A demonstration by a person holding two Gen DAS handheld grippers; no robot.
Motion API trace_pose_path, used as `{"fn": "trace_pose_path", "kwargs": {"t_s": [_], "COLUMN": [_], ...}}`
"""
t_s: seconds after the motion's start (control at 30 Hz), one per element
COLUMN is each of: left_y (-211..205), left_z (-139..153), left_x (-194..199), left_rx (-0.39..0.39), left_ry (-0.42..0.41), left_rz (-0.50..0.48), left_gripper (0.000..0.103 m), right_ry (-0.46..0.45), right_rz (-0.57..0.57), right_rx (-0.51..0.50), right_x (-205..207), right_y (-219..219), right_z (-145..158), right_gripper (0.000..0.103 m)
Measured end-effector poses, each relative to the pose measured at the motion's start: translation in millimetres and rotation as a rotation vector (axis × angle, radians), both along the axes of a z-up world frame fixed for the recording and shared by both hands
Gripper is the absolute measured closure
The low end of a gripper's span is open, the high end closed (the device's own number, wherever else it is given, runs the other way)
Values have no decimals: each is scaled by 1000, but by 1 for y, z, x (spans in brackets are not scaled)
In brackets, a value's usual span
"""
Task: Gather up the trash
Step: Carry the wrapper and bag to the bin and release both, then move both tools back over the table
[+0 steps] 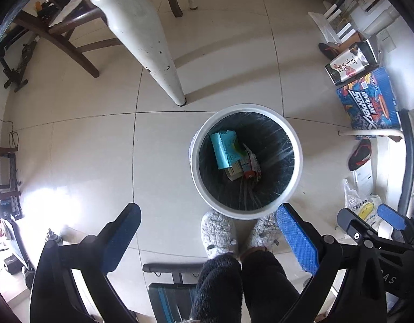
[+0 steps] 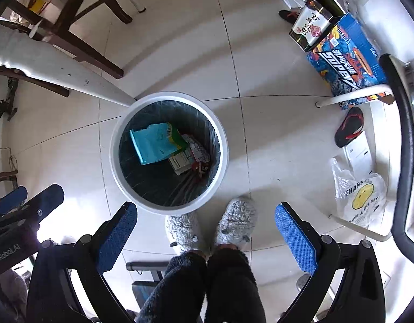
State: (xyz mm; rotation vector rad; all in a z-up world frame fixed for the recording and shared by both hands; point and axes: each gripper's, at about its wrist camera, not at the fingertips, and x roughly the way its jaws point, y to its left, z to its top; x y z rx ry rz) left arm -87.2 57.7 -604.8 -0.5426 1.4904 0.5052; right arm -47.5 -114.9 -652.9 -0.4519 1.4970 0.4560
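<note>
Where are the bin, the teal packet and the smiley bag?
bin [image 2: 114,145]: right wrist view, left side of white rim.
teal packet [image 2: 153,145]: right wrist view, middle of its face, inside the bin.
smiley bag [image 2: 364,196]: right wrist view, on the yellow face print.

The trash bin [image 2: 169,152] stands on the floor [image 2: 274,148] just ahead of the person's slippers [image 2: 236,222], whose toes sit at its 6 o'clock rim. Inside it lie a flat packet [image 2: 153,142] toward 10 o'clock and smaller wrappers [image 2: 193,158] toward 4 o'clock. A bench leg [image 2: 72,78] meets the floor at the bin's 11 o'clock. Well apart at 2 o'clock stand boxes [image 2: 346,59]; a shoe [image 2: 349,127] lies at 3 o'clock, a plastic bag [image 2: 360,196] at 4 o'clock.
</note>
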Motion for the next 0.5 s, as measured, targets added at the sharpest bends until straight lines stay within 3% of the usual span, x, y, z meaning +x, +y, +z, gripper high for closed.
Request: {"fn": "trace_pose_path", "kwargs": {"t_s": [0.27, 0.5], "left_y": [-9, -12], "left_z": [63, 135], "left_x": [-18, -36], "left_rx": [-11, -28], "left_ry": [0, -21], "left_rz": [-3, 3], "left_gripper": [0, 0], "right_ry": [-19, -23], "right_rz": [8, 21], "right_rx": [8, 24], "right_x": [-14, -31], "right_y": [-6, -12], "right_z": [73, 160], "right_gripper": [0, 0]}}
